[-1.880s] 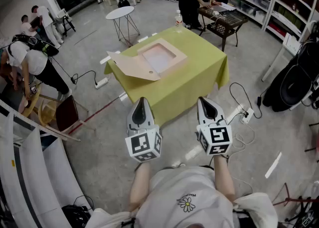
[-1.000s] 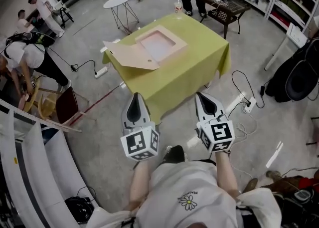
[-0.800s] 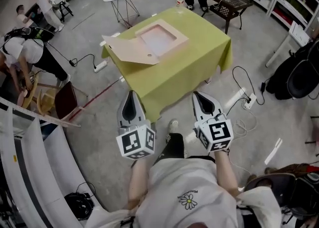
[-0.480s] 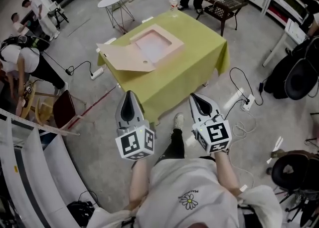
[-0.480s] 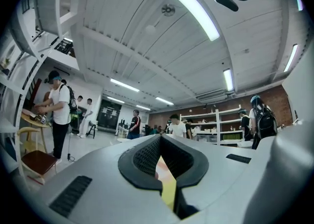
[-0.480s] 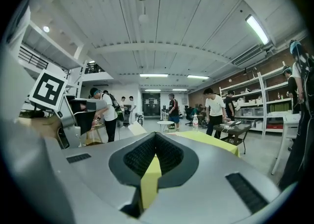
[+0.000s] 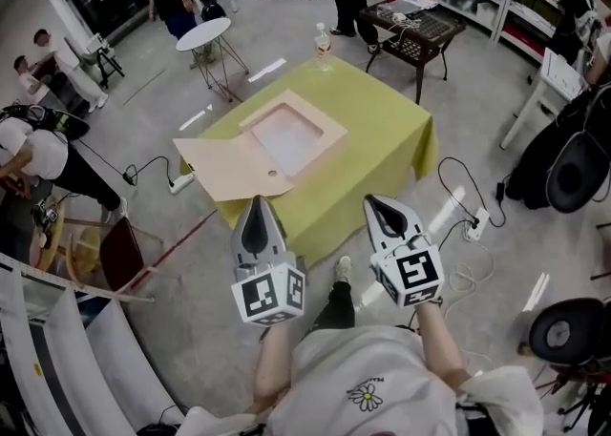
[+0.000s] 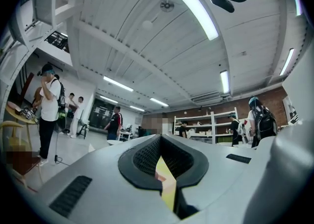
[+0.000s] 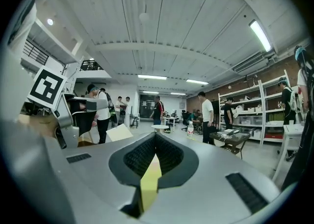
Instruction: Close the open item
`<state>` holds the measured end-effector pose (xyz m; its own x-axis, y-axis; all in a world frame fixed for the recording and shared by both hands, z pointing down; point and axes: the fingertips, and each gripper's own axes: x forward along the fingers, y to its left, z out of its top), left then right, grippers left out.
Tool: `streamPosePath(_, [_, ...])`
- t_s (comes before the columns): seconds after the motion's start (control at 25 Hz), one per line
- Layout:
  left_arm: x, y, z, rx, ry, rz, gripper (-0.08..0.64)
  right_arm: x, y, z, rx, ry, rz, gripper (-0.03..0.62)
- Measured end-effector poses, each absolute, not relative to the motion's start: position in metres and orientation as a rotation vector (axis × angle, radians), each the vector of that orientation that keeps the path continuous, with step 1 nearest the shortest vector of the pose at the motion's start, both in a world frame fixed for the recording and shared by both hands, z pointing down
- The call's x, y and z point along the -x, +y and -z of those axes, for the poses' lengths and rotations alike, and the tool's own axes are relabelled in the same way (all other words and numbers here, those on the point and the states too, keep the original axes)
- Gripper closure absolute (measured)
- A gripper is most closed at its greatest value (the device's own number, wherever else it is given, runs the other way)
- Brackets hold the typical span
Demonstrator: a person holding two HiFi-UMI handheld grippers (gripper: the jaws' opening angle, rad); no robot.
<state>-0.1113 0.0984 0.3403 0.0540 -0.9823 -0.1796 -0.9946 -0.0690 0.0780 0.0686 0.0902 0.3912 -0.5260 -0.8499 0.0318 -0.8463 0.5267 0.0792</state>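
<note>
A flat tan cardboard box (image 7: 291, 134) lies open on a table with a yellow-green cloth (image 7: 382, 129). Its lid (image 7: 229, 167) is folded out flat to the left and overhangs the table's corner. My left gripper (image 7: 258, 207) and right gripper (image 7: 382, 205) are held side by side at chest height, short of the table's near edge, and both point at it. Both are shut with nothing in them. In the left gripper view the shut left gripper (image 8: 161, 139) shows a sliver of cloth and box through its slit. The right gripper (image 9: 155, 137) looks the same in the right gripper view.
A water bottle (image 7: 323, 43) stands at the table's far corner. A round white side table (image 7: 210, 33) and a dark low table (image 7: 415, 19) stand beyond it. Cables and a power strip (image 7: 468, 224) lie on the floor at right, a chair (image 7: 110, 243) at left. Several people stand around.
I have stepped toward the table, so its near edge now lies just past my gripper tips. Both grippers kept their pose and stayed shut. People in the background have shifted.
</note>
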Motion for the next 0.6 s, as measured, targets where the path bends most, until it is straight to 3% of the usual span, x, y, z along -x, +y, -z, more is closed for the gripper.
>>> streamPosePath(0.6, [0.107,-0.142,-0.316,2.283,2.004,-0.248,0.546,-0.046,-0.144,-0.356,-1.54,-2.656,0.164,0.58])
